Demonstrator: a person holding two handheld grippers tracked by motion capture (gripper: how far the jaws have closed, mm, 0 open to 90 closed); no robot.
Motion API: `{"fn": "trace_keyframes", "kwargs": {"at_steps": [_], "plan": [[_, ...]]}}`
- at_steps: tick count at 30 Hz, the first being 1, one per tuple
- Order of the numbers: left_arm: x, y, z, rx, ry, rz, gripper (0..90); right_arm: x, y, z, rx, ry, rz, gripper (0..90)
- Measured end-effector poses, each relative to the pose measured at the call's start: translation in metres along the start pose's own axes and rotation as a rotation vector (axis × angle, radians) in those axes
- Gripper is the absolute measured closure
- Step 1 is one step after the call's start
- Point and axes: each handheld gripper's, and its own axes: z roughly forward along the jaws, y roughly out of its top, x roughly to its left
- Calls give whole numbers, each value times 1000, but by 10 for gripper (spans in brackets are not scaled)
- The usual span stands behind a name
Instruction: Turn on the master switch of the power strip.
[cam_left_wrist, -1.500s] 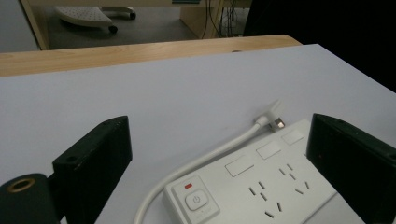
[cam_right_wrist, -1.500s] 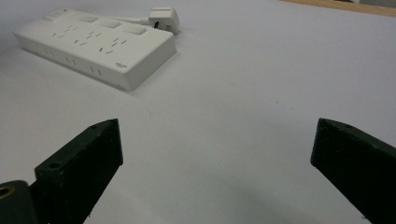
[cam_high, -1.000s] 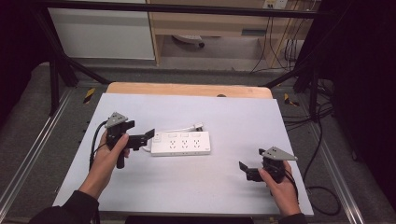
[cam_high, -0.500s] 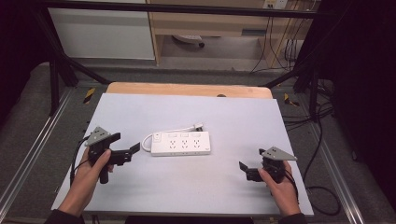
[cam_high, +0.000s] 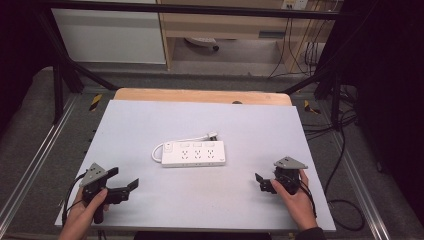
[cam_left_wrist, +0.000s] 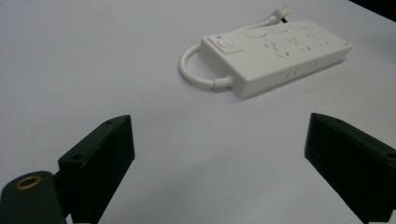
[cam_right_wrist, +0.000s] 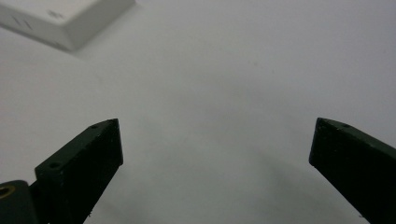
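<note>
White plastic, hard and smooth, the power strip (cam_high: 193, 153) lies flat at the middle of the pale worktop (cam_high: 240, 125), its short cord (cam_left_wrist: 196, 77) looped off the switch end. The left gripper (cam_high: 121, 181) and the right gripper (cam_high: 262, 181) hover near the front edge, well apart from it, each with jaws spread wide and empty. The strip looks light and rigid but likely slippery; a pinch across its narrow width, on the long side walls, seems the safest hold.
</note>
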Motion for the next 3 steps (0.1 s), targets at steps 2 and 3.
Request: {"fn": "trace_keyframes", "kwargs": {"at_steps": [2,3], "plan": [[2,-2,2,6,7,-8,85,0,0,9,97,-1,22,12],[3,-1,2,-1,15,-7,89,-2,1,10,109,5,62,6]]}}
